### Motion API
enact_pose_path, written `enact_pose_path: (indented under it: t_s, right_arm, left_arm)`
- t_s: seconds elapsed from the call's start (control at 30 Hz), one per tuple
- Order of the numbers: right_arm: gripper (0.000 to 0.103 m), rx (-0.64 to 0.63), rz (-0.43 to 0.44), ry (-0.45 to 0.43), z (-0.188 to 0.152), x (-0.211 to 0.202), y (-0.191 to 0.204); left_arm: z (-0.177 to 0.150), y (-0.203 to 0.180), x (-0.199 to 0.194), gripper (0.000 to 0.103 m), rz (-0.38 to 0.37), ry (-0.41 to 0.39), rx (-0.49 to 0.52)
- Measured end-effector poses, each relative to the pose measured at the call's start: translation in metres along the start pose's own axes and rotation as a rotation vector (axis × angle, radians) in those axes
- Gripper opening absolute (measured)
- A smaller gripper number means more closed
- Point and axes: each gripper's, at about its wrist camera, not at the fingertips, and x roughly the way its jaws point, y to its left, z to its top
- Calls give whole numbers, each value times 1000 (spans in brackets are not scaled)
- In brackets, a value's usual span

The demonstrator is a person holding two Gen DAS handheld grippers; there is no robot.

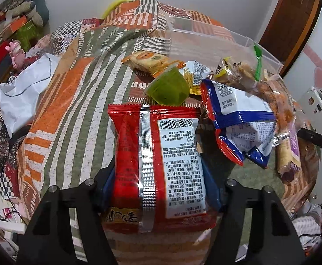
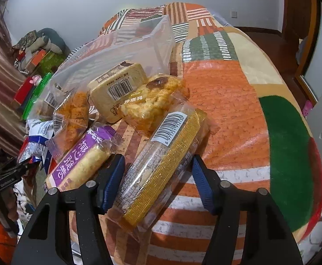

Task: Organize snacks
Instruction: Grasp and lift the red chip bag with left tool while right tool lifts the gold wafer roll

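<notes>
Nearest in the left wrist view, our left gripper [image 1: 158, 176] is clenched on a red snack packet [image 1: 158, 163], its blue pads pressed against both long sides. The packet shows its back, with a silver seam and a white label panel, and its far end reaches toward the middle of the patchwork bedspread [image 1: 72, 114]. Just beyond that far end lies a green jelly cup [image 1: 168, 87], tilted on its side and touching the packet's top edge. To the right of the packet sits a crumpled blue-and-white packet [image 1: 242, 123]. Behind the cup lie a small orange-wrapped biscuit [image 1: 148, 60] and a yellow crisp bag [image 1: 194, 75]. Farthest, toward the far right of the bedspread, stands a clear plastic bin [image 1: 207, 42].

In the right wrist view, our right gripper [image 2: 158, 181] has its pads on either side of a clear gold-banded packet [image 2: 163, 167]; the left pad touches it, but we cannot tell whether the right one does. Just left of it lies a purple-labelled rice roll [image 2: 81, 163]. Behind these come an orange crispy snack bag [image 2: 72, 114], a round golden puffed cake [image 2: 154, 101] and a beige boxed cake [image 2: 119, 90], clustered and touching. The clear plastic bin [image 2: 125, 46] lies beyond them, near the far edge.
</notes>
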Motion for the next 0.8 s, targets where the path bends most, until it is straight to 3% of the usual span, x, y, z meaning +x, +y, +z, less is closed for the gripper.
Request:
enact_pose_path:
  t_s: [0.27,0.53,0.8]
  right_arm:
    - [37,32,-27,-31,-3,-13,-18]
    - [36,42,-31,-100,2,-33,-24]
    - [36,-18,6,-220,33,-62,-7]
  left_arm:
    - [5,-1,-35,67,15,-94,-11]
    - [25,-11,-68,67,-10,-195,-8]
    - [50,-21,-86,67,-43,-275,-10]
